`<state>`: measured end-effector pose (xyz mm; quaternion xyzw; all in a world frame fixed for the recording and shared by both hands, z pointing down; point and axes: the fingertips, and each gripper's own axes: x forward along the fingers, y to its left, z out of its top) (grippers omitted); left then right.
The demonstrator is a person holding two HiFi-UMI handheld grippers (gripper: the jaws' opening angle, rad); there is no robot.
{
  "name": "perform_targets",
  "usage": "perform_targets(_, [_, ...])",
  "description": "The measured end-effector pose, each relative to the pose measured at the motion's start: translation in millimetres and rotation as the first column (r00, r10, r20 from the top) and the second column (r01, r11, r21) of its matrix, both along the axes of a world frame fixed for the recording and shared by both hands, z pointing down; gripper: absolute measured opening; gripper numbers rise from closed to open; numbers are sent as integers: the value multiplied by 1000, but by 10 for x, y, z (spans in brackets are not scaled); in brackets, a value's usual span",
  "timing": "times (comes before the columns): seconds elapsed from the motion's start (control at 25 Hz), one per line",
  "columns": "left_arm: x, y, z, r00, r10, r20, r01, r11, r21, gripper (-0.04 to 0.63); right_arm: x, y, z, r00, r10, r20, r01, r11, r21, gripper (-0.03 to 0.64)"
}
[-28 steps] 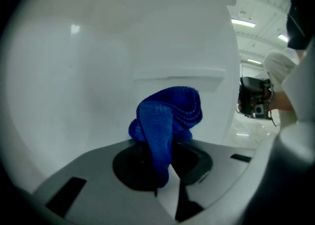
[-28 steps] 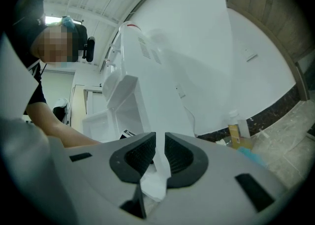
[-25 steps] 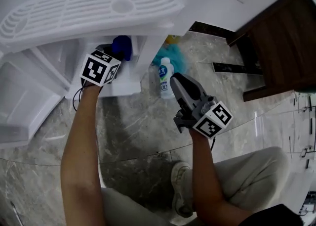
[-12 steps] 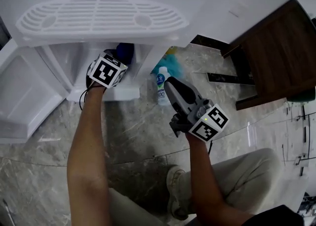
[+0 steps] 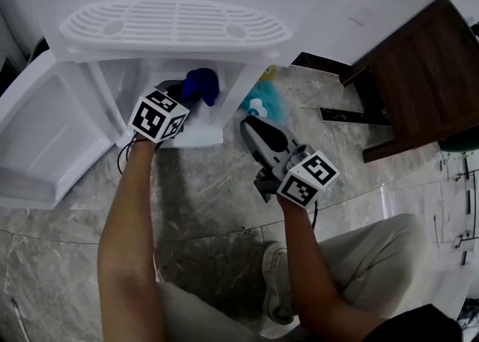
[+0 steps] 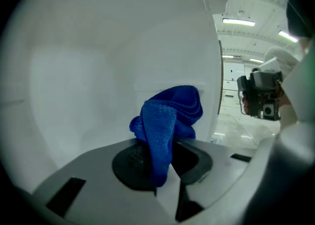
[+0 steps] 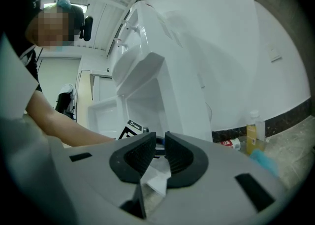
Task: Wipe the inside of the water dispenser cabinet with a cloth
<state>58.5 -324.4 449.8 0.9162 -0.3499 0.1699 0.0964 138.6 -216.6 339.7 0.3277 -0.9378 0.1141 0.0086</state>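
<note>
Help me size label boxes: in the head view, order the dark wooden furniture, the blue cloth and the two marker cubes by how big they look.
Dark wooden furniture: largest.
Left marker cube and right marker cube: about alike, not ranked.
Blue cloth: smallest.

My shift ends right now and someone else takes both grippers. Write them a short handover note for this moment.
Left gripper: shut on the bunched blue microfibre cloth, at the mouth of the white water dispenser cabinet, facing a white inner wall. Whether the cloth touches it cannot be told.
Right gripper: jaws nearly together, empty, hovering over the grey marble floor outside the cabinet.
White cabinet door: swung open at the left.
Done: door open, cloth in grip. How much is wiped does not show.
Left: wipe the cabinet's inside walls and bottom.
</note>
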Motion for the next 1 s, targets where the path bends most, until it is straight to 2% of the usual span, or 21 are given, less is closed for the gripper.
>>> perform_targets(0.08, [-19, 95, -48, 1000, 8, -10, -8, 1000, -1, 72, -34, -3, 6, 1000, 24, 8, -24, 1000, -7, 51])
perform_targets(0.24, [-98, 351, -156, 998, 57, 31, -57, 998, 14, 72, -204, -22, 38, 999, 36, 27, -35, 999, -12, 54])
perform_targets(0.28, [-126, 418, -206, 997, 63, 40, -64, 998, 20, 72, -249, -34, 34, 999, 42, 35, -42, 999, -11, 76])
perform_targets(0.36, [-186, 561, -311, 996, 73, 48, -74, 997, 33, 72, -339, -51, 13, 997, 57, 55, -56, 998, -15, 167])
perform_targets(0.52, [-395, 882, -443, 994, 92, 63, -95, 995, 42, 72, -637, -3, -47, 993, 60, 103, -58, 998, -20, 217])
perform_targets(0.6, [-558, 1035, -467, 993, 84, 78, -87, 995, 40, 72, -862, 48, -55, 993, 63, 101, -62, 998, -8, 302])
perform_targets(0.64, [-627, 1101, -480, 994, 77, 81, -80, 996, 39, 72, -979, 84, -51, 994, 54, 98, -54, 999, -7, 323])
perform_targets(0.76, [-726, 1276, -552, 993, 81, 83, -85, 995, 51, 72, -1304, 205, -18, 995, 2, 95, 1, 1000, -30, 325])
perform_targets(0.88, [-822, 1454, -670, 989, 94, 118, -104, 992, 76, 72, -1624, 331, 46, 995, -62, 72, 66, 996, -60, 325])
perform_targets(1.0, [-901, 1635, -789, 985, 104, 141, -118, 988, 96, 72, -1833, 471, 37, 988, -111, 107, 121, 988, -96, 324])
